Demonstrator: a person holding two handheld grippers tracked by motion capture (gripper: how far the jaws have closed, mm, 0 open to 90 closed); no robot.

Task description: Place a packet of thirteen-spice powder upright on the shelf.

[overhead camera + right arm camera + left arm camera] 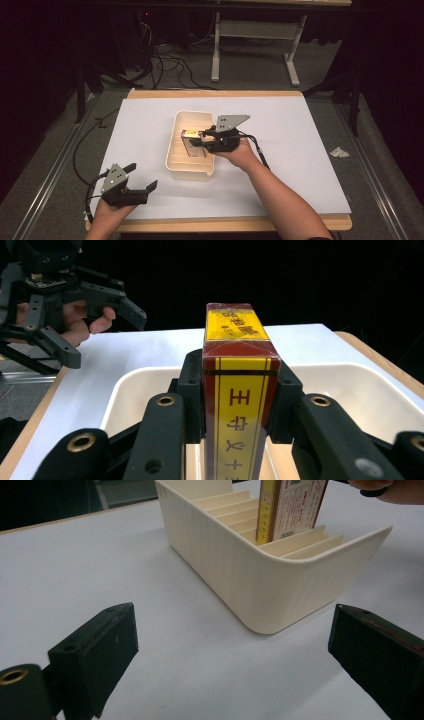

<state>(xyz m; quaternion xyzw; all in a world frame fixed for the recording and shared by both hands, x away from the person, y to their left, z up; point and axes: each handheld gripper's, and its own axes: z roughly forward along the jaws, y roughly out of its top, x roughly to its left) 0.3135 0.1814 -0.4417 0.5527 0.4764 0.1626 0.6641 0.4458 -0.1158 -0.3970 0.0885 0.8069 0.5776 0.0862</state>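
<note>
A cream bin (192,174) with thin dividers stands in the middle of the white sheet. My right gripper (202,140) hovers over it, shut on a red-and-yellow box (191,136). In the right gripper view the jaws clamp both sides of the upright box (240,390) above the bin (125,385). In the left gripper view the box (292,505) has its lower end down between the dividers of the bin (240,575). My left gripper (143,176) rests near the table's front left, open and empty, and its jaws (230,645) face the bin's corner.
A white sheet (300,150) covers the wooden table (225,223). The person's right forearm (280,200) crosses the front right. A crumpled white scrap (339,152) lies on the floor at the right. Cables and a desk frame (215,60) stand behind the table.
</note>
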